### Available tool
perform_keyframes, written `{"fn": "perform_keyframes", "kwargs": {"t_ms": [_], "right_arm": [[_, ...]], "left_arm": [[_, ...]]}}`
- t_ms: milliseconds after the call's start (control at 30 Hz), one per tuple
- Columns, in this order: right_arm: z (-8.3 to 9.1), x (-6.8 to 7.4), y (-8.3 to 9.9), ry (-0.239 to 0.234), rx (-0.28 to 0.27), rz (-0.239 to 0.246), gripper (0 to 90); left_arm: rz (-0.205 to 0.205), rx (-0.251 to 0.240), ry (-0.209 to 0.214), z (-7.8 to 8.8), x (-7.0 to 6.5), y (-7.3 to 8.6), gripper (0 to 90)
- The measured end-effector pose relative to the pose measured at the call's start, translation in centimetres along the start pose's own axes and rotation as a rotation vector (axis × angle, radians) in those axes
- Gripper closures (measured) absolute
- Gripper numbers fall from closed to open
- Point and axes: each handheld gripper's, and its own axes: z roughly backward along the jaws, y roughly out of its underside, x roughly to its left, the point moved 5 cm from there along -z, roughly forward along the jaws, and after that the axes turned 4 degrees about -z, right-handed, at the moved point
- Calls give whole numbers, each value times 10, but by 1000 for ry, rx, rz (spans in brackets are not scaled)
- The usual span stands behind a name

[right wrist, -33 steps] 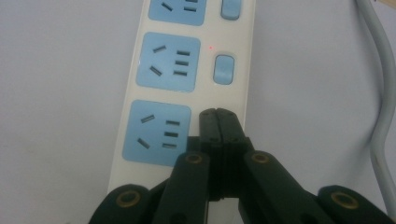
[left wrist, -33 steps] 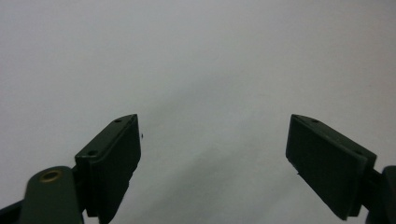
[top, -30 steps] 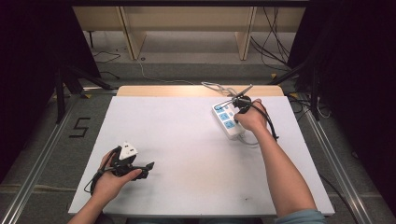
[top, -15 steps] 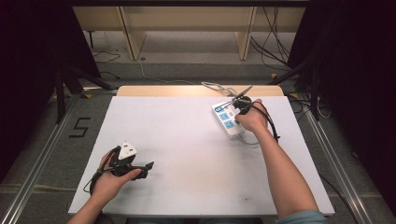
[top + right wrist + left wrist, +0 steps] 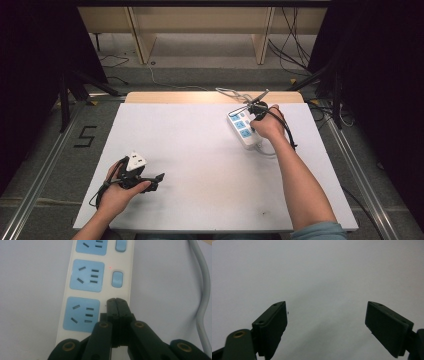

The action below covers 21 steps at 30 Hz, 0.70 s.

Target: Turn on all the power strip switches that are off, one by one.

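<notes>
Pressing closed right claw (image 5: pixel 116 300), power strip (image 5: pixel 87 277) beneath

Your right claw (image 5: pixel 116 302) covers the strip's (image 5: pixel 75 275) nearest switch; the strip's top socket (image 5: pixel 91 245) is cropped.

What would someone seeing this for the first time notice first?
Most striking is the white power strip with blue sockets at the table's far right, where the right tongs, shut, press down beside the nearest socket, where that socket's switch would be. A small red light glows by the middle socket. Near the front left, the left tongs rest open over bare white table.
</notes>
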Motion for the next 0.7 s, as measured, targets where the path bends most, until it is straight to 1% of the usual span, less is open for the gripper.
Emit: {"fn": "perform_keyframes", "kwargs": {"t_ms": [167,267,333,400,467,600,700], "right_arm": [[-1,1,0,10,6,0,900],[-1,0,0,0,7,-21,900],[-1,0,0,3,8,-22,900],[-1,1,0,10,9,-13,900],[-2,1,1,19,6,-16,900],[-2,1,1,17,6,-20,900],[-2,2,1,23,7,-11,900]], "left_arm": [[4,-2,0,0,0,0,177],[1,4,0,0,0,0,178],[1,2,0,0,0,0,177],[-1,2,1,0,0,0,177],[-1,2,0,0,0,0,177],[-1,3,1,0,0,0,177],[7,0,1,0,0,0,176]]}}
